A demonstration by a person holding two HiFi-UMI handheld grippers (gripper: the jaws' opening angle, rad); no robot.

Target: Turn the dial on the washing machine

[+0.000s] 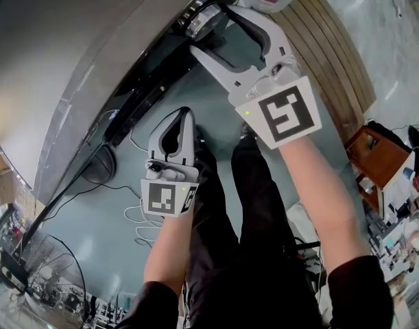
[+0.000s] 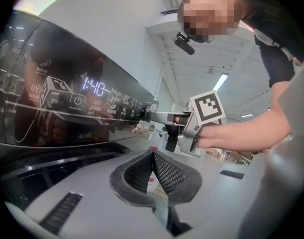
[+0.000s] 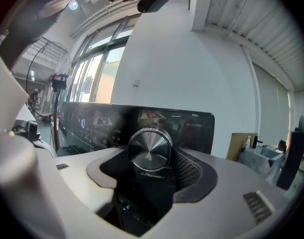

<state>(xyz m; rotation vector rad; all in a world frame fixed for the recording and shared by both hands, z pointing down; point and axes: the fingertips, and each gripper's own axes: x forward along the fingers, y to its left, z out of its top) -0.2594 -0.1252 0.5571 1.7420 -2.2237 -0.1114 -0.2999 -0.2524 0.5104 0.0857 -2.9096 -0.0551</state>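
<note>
The washing machine (image 1: pixel 72 53) fills the upper left of the head view, its dark control panel (image 2: pixel 52 113) lit with a display (image 2: pixel 94 88). At the panel's right end is the silver dial (image 3: pixel 151 147), small in the head view (image 1: pixel 199 19). My right gripper (image 1: pixel 210 27) reaches up to the panel and its two pads sit against the dial's sides (image 3: pixel 152 169). The left gripper view shows that gripper at the dial (image 2: pixel 154 114). My left gripper (image 1: pixel 185 113) hangs lower, away from the panel, its pads pressed together on nothing (image 2: pixel 152 158).
White and black cables (image 1: pixel 137 218) lie on the floor below the machine, next to a dark round object (image 1: pixel 99 164). A fan (image 1: pixel 51 279) stands at the lower left. Wooden slats (image 1: pixel 332 60) and cluttered furniture (image 1: pixel 380 160) are to the right.
</note>
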